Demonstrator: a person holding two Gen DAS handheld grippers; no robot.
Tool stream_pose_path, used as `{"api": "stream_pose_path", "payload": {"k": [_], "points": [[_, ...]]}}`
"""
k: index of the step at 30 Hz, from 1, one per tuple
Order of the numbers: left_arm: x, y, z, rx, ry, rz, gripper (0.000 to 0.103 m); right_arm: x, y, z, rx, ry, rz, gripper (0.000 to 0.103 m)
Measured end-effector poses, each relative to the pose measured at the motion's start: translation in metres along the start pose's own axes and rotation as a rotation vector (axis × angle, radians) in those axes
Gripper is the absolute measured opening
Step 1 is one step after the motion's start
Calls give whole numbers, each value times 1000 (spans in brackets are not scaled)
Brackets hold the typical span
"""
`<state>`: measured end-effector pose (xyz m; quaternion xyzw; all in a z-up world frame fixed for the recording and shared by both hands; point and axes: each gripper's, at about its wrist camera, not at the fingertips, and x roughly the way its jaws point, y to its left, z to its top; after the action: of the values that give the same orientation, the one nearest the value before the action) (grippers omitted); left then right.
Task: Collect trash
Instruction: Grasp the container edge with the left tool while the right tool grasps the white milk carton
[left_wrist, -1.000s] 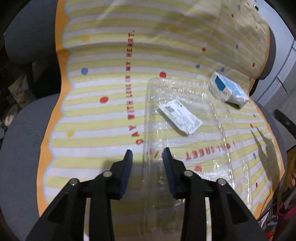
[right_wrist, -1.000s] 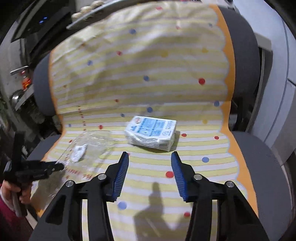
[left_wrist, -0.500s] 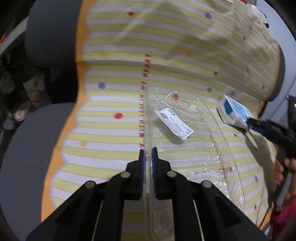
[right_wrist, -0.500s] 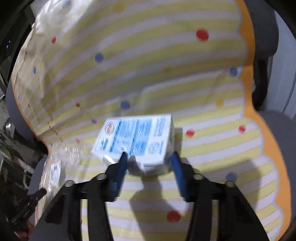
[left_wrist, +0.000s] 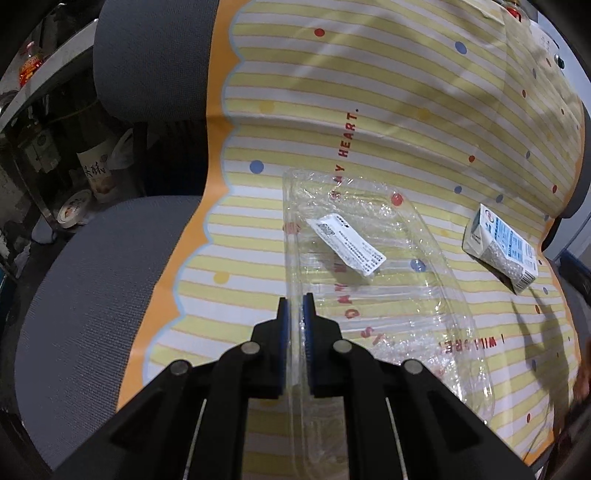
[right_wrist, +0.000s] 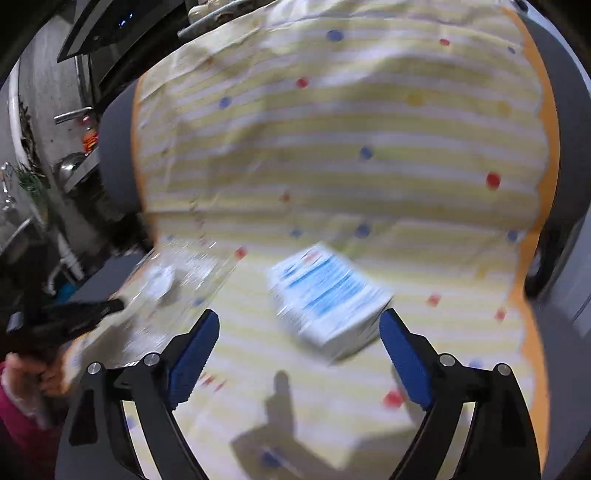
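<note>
A clear plastic tray (left_wrist: 373, 280) with a white label lies on the yellow striped cloth (left_wrist: 369, 110) over a grey chair. My left gripper (left_wrist: 296, 306) is shut on the tray's left rim. A blue-and-white milk carton (left_wrist: 500, 245) lies on its side to the right of the tray. In the right wrist view, which is blurred, my right gripper (right_wrist: 297, 328) is wide open with the carton (right_wrist: 327, 295) lying just ahead between its fingers, apart from them. The tray (right_wrist: 173, 280) and the left gripper show at the left there.
The grey chair seat (left_wrist: 92, 288) and backrest (left_wrist: 147, 55) stick out left of the cloth. Cluttered shelves with bottles and tins (left_wrist: 55, 147) stand at the far left. A grey cabinet (left_wrist: 576, 229) is at the right edge.
My left gripper closed on the tray's rim and still holds it. My right gripper went down around the carton, then opened wide and pulled back a little; the carton now lies turned.
</note>
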<state>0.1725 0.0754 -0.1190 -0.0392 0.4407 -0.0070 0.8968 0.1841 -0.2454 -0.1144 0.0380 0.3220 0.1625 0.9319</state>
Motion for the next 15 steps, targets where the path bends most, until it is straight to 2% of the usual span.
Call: {"api": "stream_pose_path", "payload": {"k": [3,8,10,12,15], "points": [[2,-1,-1,-8,2,-6,6,29,-14,6,33,37,11,88],[5,-2,-4,-6,16,-3,7,62,-27,9,83,131,93,89],[6,-1,-5,-3,22,-6,7,57,-19,3,83,169,153,89],[6,-1,-5,-1,23,-11,7,43,0,-6,29,186,175,89],[5,0,-4,-2,21,-16,8,33,21,-10,-76,173,123,89]]}}
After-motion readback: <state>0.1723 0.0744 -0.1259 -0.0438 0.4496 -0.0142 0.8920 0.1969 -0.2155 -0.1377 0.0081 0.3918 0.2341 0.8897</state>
